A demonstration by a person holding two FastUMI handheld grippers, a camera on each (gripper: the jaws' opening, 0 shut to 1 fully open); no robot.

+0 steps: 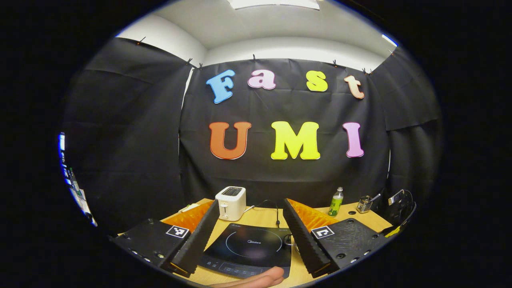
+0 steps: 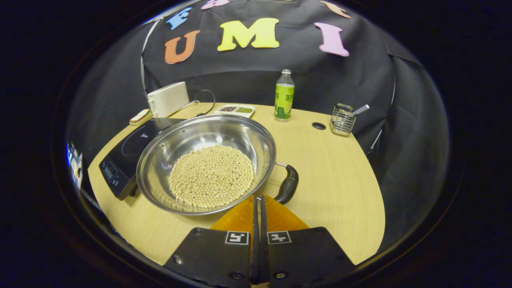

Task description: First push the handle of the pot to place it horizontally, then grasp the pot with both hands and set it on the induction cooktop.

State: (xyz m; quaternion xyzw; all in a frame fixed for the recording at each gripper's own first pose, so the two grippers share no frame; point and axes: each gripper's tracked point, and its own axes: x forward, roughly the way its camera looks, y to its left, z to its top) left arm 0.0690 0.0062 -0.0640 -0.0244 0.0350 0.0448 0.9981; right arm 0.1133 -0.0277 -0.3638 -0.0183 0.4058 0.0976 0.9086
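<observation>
In the right gripper view a steel pot (image 2: 208,166) holding pale beans rests on the wooden table, its left rim over the black induction cooktop (image 2: 126,158). Its black handle (image 2: 289,185) sticks out at the near right. My right gripper (image 2: 258,202) is shut with nothing between its fingers, its tips just left of the handle at the pot's near rim. In the left gripper view my left gripper (image 1: 250,236) stands open above the induction cooktop (image 1: 248,248), nothing between its fingers.
A white toaster (image 1: 231,203) stands behind the cooktop. A green bottle (image 2: 284,96), a wire holder (image 2: 343,120) and a small dish (image 2: 234,109) line the table's back edge. A person's finger (image 1: 256,278) lies near the cooktop's front. Bare table (image 2: 340,180) lies right of the pot.
</observation>
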